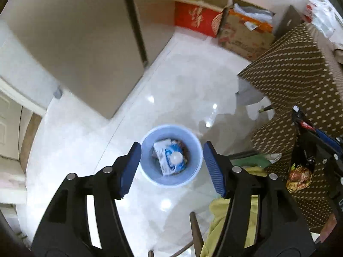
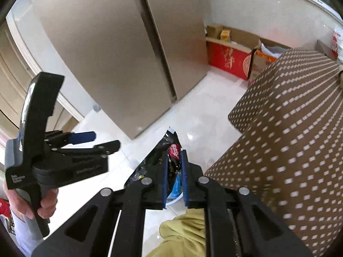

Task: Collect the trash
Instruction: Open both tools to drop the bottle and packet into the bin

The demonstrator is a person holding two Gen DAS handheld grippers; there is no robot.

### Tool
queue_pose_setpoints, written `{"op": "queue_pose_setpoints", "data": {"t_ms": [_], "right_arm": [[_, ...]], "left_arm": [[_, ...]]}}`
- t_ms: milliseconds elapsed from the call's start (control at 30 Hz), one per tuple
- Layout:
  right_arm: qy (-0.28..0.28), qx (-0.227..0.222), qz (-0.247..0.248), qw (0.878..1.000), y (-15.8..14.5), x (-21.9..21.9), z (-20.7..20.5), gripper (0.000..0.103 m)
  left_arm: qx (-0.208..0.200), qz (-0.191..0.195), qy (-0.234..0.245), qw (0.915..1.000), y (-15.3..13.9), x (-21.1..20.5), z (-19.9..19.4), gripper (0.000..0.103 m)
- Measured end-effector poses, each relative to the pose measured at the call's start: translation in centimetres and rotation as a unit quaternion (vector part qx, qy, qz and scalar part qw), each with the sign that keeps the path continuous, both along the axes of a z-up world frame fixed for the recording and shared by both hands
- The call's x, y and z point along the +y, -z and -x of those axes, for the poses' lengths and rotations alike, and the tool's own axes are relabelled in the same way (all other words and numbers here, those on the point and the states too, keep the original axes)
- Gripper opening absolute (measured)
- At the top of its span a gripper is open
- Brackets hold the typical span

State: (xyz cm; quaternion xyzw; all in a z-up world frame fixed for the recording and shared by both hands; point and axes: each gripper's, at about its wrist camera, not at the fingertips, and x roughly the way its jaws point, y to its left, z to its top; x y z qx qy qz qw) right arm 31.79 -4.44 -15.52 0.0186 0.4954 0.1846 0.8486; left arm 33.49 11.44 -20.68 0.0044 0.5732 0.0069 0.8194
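Left gripper (image 1: 172,167) hangs spread wide and empty, pointing down, with the blue trash bin (image 1: 171,155) on the floor straight below, framed between its fingers. White and blue packaging (image 1: 169,156) already lies inside. Just to its right, the right gripper (image 2: 174,171) is pinching a black snack wrapper (image 2: 169,150), which sticks out beyond its fingertips beside the dotted brown tablecloth (image 2: 289,128).

— Where is the bin (image 1: 171,154)?
— On the floor (image 1: 188,81), with trash (image 1: 170,157) in it.
— And the table (image 1: 300,68)?
— At two o'clock from the bin. Boxes (image 1: 214,19) sit at twelve o'clock.
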Motion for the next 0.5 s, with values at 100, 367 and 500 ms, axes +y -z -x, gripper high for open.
{"op": "queue_pose_setpoints", "data": {"t_ms": [100, 367, 500], "right_arm": [[-0.005, 0.014, 0.015, 1.000, 1.7, 1.4, -0.3, 0.012], [-0.039, 0.041, 0.015, 0.998, 4.4, 5.7, -1.6, 0.049], [-0.043, 0.046, 0.015, 0.998, 4.5, 5.9, -0.9, 0.049]], "left_arm": [[0.019, 0.005, -0.024, 0.9995, 1.4, 2.1, 0.9, 0.060], [0.021, -0.003, -0.038, 0.9991, 1.7, 4.5, 3.6, 0.060], [0.010, -0.004, -0.031, 0.9994, 0.9, 4.5, 4.9, 0.060]]}}
